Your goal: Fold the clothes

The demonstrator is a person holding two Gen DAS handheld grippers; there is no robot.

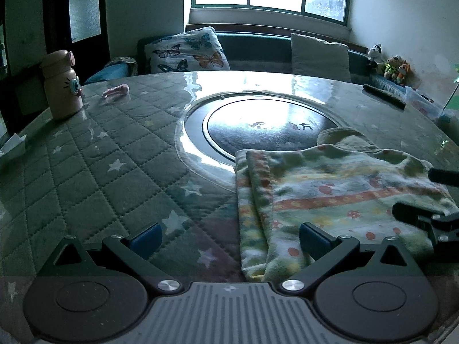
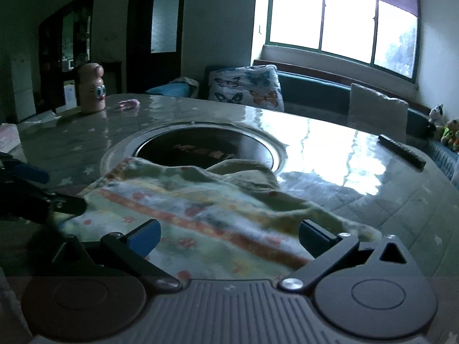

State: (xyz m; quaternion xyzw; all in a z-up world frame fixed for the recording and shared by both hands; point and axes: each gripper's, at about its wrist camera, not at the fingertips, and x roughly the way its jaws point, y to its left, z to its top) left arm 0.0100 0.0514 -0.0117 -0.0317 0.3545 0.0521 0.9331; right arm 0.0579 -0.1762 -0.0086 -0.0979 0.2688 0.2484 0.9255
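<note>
A small patterned garment [image 1: 330, 189], pale with an orange stripe and red dots, lies folded on the quilted table cover [image 1: 94, 172]; its far edge overlaps the round inset. My left gripper [image 1: 229, 240] is open, low over the table, with the garment's left edge lying between its fingers near the right pad [image 1: 314, 240]. In the right wrist view the garment [image 2: 200, 209] fills the space under my right gripper [image 2: 229, 238], which is open with nothing pinched. Each gripper shows in the other's view: the right gripper [image 1: 427, 195] at the garment's right side, the left gripper [image 2: 51, 187] at its left.
A dark round inset [image 1: 258, 132] sits in the table's middle. A pink cartoon bottle [image 1: 61, 86] and a small pink item [image 1: 116, 91] stand at the far left, and a black remote [image 1: 384, 96] lies far right. A sofa with cushions [image 1: 186, 50] runs behind the table.
</note>
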